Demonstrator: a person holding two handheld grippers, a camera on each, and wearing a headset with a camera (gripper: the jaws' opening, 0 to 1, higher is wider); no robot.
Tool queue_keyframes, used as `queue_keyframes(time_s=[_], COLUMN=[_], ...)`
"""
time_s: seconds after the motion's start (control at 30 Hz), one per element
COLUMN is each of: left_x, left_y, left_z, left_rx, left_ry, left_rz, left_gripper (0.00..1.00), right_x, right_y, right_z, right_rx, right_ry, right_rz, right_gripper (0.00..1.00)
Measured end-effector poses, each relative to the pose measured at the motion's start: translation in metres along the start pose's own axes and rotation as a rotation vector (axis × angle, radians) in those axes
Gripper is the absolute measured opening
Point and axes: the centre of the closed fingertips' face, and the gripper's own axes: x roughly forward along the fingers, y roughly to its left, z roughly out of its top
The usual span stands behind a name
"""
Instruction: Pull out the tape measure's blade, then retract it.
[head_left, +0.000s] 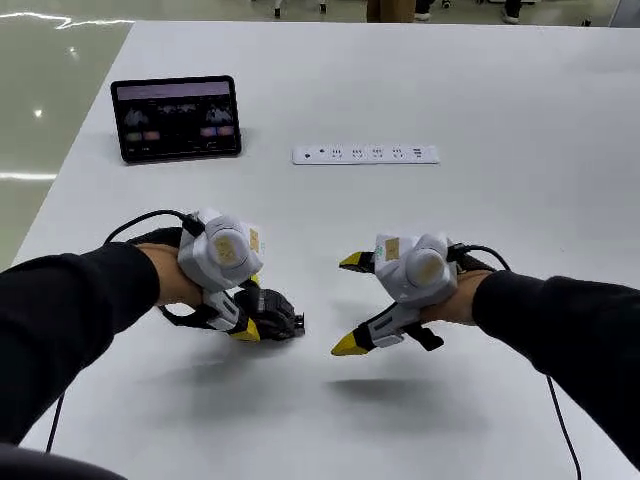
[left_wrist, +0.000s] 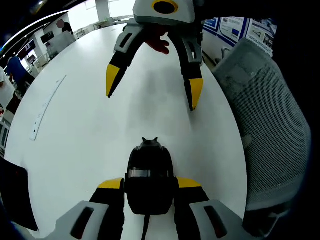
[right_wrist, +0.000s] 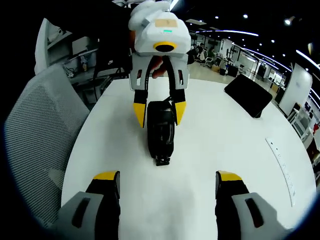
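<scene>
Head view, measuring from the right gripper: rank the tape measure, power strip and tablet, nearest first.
1. Tape measure: just left of the right gripper, clamped in the left gripper.
2. Power strip: straight ahead, farther back.
3. Tablet: far back-left corner, propped up.

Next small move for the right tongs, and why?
Probably ease the right tongs forward to the blade hook and close on it: left tongs are shut on the tape measure, blade not yet drawn, hook facing the open right tongs across a gap.
</scene>
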Motion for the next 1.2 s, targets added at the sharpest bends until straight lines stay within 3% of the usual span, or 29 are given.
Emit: queue_keyframes(time_s=[0.23, 0.5, 0.57, 0.87, 1.2], left_x=[-0.001, 0.000, 0.000, -0.001, 0.000], left_y=[0.001, 0.001, 0.002, -0.001, -0.001], left_z=[-0.002, -0.003, -0.002, -0.001, -0.002], left_rx=[-0.022, -0.031, -0.088, -0.062, -0.038], left_ry=[0.002, 0.012, -0.016, -0.024, -0.021], left_rz=[0.000, -0.010, -0.015, -0.008, -0.018], left_gripper=[0.33, 0.33, 0.33, 0.33, 0.33], right_x=[0.019, 0.039, 0.042, 0.050, 0.059], right_y=[0.004, 0.007, 0.009, 0.009, 0.009], right_z=[-0.001, 0.004, 0.003, -0.004, -0.003], right_rx=[-0.012, -0.006, -0.013, -0.006, -0.038], right_ry=[0.033, 0.048, 0.058, 0.091, 0.106], right_rz=[0.032, 0.064, 0.078, 0.108, 0.112], right_gripper=[0.54, 0.40, 0.37, 0.20, 0.13])
